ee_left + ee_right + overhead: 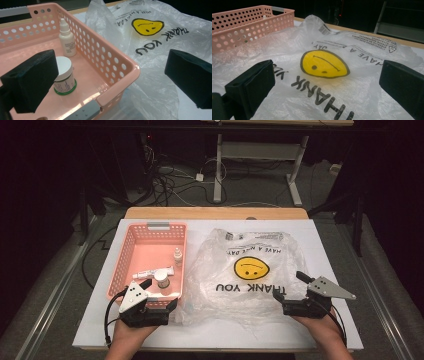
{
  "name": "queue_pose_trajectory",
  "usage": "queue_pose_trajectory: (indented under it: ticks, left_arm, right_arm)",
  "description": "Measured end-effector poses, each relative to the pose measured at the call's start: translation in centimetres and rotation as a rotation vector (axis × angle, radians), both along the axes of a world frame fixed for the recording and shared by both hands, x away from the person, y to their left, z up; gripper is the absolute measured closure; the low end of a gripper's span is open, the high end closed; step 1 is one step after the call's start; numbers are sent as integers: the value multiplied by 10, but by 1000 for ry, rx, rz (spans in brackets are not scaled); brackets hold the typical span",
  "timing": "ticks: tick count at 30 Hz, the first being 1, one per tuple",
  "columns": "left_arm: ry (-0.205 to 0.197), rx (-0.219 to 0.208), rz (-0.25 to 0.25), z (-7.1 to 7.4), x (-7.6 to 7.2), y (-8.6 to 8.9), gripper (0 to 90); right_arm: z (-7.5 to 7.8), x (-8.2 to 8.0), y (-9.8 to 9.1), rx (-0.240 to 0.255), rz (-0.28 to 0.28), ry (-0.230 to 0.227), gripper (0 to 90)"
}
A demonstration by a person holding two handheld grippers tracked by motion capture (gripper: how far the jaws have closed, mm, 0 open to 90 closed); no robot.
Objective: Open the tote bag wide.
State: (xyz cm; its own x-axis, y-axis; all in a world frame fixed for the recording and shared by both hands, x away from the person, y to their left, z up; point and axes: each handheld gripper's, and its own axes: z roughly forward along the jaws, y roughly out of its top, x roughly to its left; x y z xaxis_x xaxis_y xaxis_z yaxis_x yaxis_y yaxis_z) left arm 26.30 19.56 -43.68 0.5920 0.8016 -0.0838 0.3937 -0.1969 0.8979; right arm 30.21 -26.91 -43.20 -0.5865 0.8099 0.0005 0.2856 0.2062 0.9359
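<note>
Clear smiley-face plastic bag (247, 270) lies crumpled flat, touching the pink basket (150, 251).

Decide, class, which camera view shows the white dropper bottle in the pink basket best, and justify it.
The left gripper view: the dropper bottle stands close and upright, cap and label visible. In the high view it is small inside the pink basket. In the right gripper view just its tip peeks above the basket wall.

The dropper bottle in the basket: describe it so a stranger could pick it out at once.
Start at the pink basket left of the plastic bag. Inside, toward its right wall, the dropper bottle stands upright. It is slim and white with a pointed cap, unlike the squat round jar and the tube lying flat.
</note>
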Motion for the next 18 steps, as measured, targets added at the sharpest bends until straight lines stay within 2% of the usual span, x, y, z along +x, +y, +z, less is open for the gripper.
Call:
queue_pose_trajectory:
  ticks: [13, 18]
  left_arm:
    - [1, -5, -10, 1, -1, -3, 0]
    - [8, -5, -15, 1, 0, -4, 0]
  right_arm:
    - [4, 1, -3, -18, 4, -3, 13]
    - [5, 5, -21, -26, -31, 9, 37]
